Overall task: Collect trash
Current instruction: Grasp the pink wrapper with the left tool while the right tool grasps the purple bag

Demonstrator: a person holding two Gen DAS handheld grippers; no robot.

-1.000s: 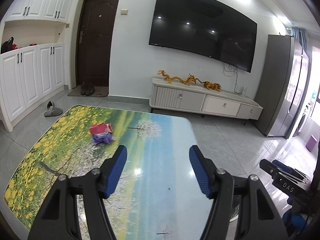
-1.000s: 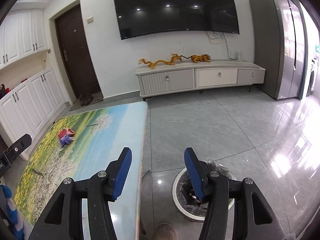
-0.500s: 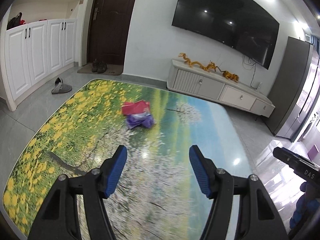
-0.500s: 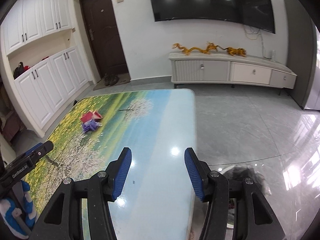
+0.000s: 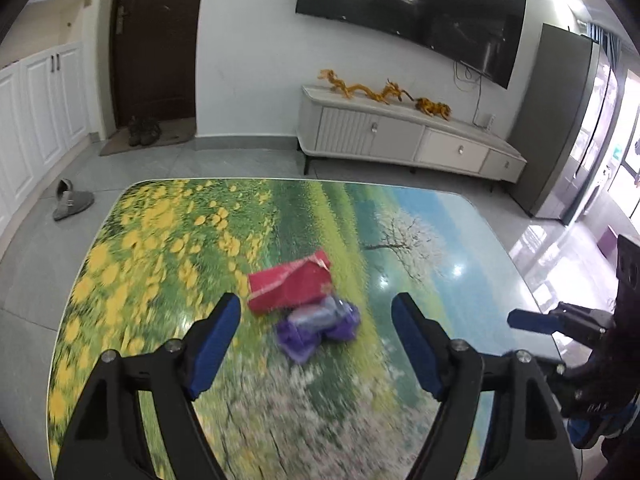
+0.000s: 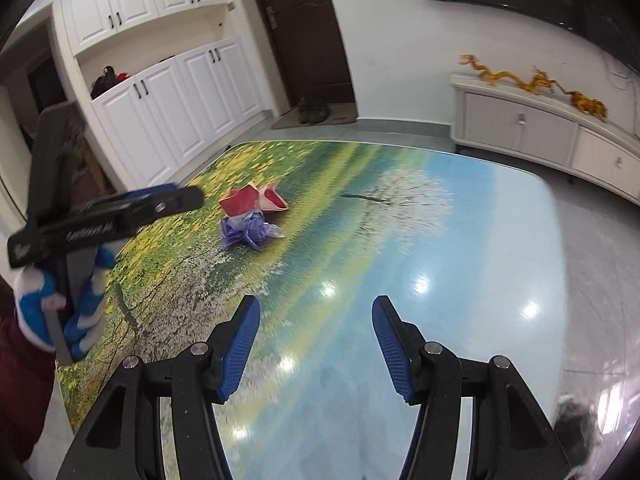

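A living room with grey floor tiles, white walls and a dark brown door [image 5: 154, 40] fills the upper part of both views. A large black television [image 5: 412, 12] hangs on the wall above a low white cabinet [image 5: 408, 140] with three drawers, and a string of gold dragon figures [image 5: 384, 92] lies along its top. White cupboards [image 6: 172, 108] stand at the left of the right wrist view. One pair of shoes [image 5: 143, 131] sits on the mat by the door, and one grey slipper [image 5: 72, 202] lies on the floor at the left of the left wrist view.

The bench [image 5: 160, 240] carries a printed landscape: yellow flowers, green field, a white blossoming tree and blue sky. Two pieces of trash lie on it, touching: one red wrapper [image 5: 290, 286] and one crumpled purple wrapper [image 5: 320, 326] just below it in the left wrist view. Any print on them is too blurred to read.

The left gripper [image 5: 318, 338] has its jaws opening, blue pads wide apart, with the purple wrapper seen between the tips but not pressed by them; it holds nothing. The right gripper [image 6: 316, 344] is also opening a little and has only bare bench between its pads, with the trash well away toward the upper left of that view. In the right wrist view the left gripper [image 6: 188, 200] shows from the side, its black body bearing white lettering too smeared to read, held by a hand in a blue and white glove [image 6: 60, 312].
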